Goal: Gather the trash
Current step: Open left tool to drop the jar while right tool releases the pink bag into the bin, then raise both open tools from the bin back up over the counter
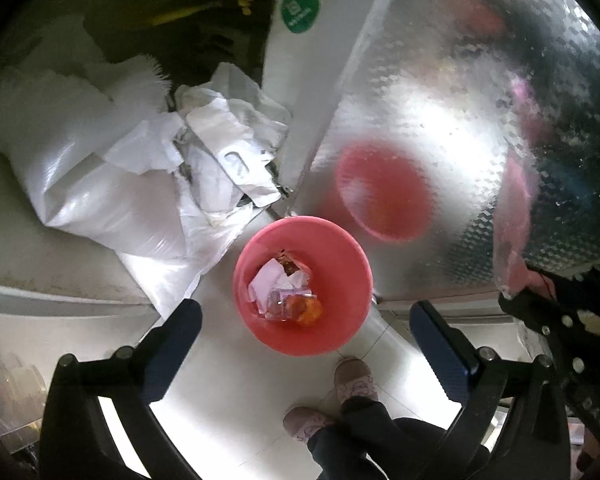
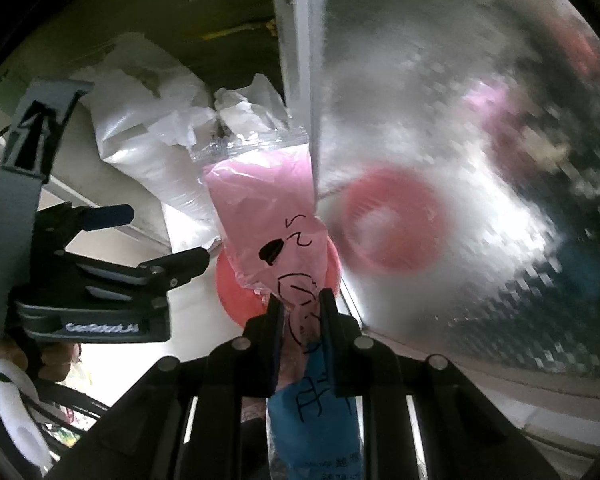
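Note:
A pink bin (image 1: 328,248) stands on the pale floor below my left gripper (image 1: 306,320). Inside it lie crumpled white paper (image 1: 274,280), a clear wrapper and an orange scrap (image 1: 306,309). The left gripper hangs over the bin, open wide, with nothing between its fingers. In the right wrist view my right gripper (image 2: 302,304) is shut on a pink and blue plastic bag (image 2: 268,208) with black drawings. That bag hangs in front of the bin (image 2: 230,292) and hides most of it. The left gripper (image 2: 156,240) shows at the left, its fingers spread.
A shiny patterned metal panel (image 1: 440,100) rises right of the bin and mirrors it. White sacks and crumpled plastic (image 1: 140,160) pile up on the left. A person's slippered feet (image 1: 340,396) stand just below the bin. A white post with a green sticker (image 1: 300,8) stands behind.

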`<action>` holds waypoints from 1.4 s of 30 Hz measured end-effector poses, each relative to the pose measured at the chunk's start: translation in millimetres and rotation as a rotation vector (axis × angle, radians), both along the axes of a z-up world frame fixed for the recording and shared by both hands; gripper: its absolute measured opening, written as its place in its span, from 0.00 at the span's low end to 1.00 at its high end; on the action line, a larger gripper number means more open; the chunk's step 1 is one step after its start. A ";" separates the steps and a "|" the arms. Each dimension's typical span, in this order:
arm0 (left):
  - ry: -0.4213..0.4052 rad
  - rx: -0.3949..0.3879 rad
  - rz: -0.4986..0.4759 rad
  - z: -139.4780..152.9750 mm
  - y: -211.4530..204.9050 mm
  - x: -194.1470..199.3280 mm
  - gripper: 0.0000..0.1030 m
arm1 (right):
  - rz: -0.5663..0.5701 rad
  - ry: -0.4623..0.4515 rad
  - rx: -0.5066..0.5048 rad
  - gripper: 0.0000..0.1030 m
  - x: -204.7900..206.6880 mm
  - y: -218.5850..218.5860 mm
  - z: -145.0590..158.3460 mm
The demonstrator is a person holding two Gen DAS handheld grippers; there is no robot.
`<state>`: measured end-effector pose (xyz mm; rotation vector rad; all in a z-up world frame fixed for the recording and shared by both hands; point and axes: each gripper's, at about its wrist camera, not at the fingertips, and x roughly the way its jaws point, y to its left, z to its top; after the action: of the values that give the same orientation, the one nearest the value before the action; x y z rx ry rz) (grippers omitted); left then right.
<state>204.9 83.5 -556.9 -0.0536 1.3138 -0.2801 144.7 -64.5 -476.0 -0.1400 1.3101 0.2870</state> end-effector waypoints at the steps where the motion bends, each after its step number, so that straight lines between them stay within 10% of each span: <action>1: 0.000 0.005 0.007 -1.3 4.0 -1.2 1.00 | 0.012 -0.001 -0.002 0.14 2.1 3.6 -3.3; 11: 0.050 -0.027 0.069 -34.6 35.5 -2.1 1.00 | 0.100 0.021 0.007 0.14 14.8 28.8 -37.0; 25: 0.078 -0.009 0.104 -25.3 46.4 -9.5 1.00 | 0.136 0.017 -0.059 0.47 15.5 42.9 -33.2; 32: 0.054 0.005 0.103 38.4 49.9 -21.1 1.00 | 0.144 -0.004 -0.066 0.48 4.6 44.8 20.2; 42: -0.036 -0.003 0.107 190.9 47.2 -47.4 1.00 | 0.139 -0.190 -0.077 0.57 -21.5 33.6 177.0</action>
<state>157.4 130.7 -366.0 -0.1204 1.2703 -0.1912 123.3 -30.9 -299.0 -0.3175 1.1250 0.3332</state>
